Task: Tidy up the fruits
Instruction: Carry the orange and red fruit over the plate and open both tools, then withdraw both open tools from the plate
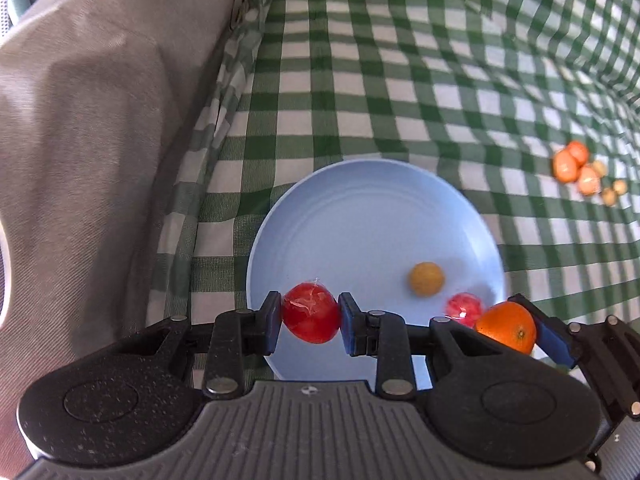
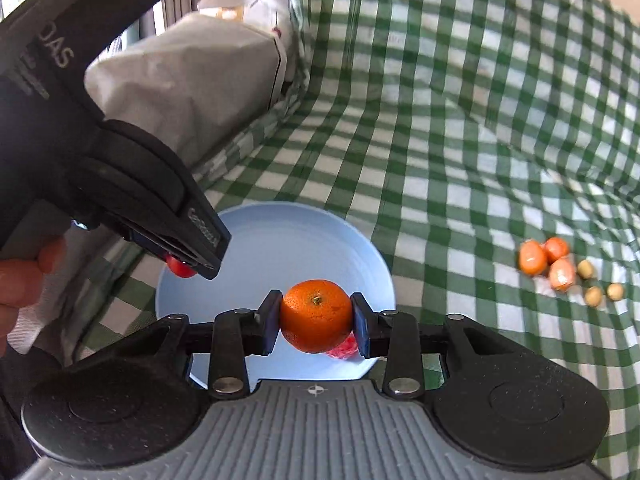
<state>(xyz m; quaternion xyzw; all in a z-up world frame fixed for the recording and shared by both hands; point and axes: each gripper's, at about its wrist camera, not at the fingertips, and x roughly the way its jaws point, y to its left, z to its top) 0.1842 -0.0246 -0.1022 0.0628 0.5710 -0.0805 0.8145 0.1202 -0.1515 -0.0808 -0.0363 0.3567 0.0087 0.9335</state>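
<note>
Now, left gripper (image 1: 311, 317): a red fruit (image 1: 311, 314) is being pinched in nearly closed jaws.
Right gripper (image 2: 316, 317): an orange (image 2: 316, 315) is being clamped likewise.
Plate (image 1: 360, 204): lying directly beneath both fruits, on the checked cloth (image 1: 400, 80).
Nearer side: the plate's left part is being covered by the left gripper, its right by the right.
Loose fruits (image 2: 560, 266): well apart, rightward.

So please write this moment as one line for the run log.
left gripper: shut on red fruit | right gripper: shut on orange | both over blue plate
</note>
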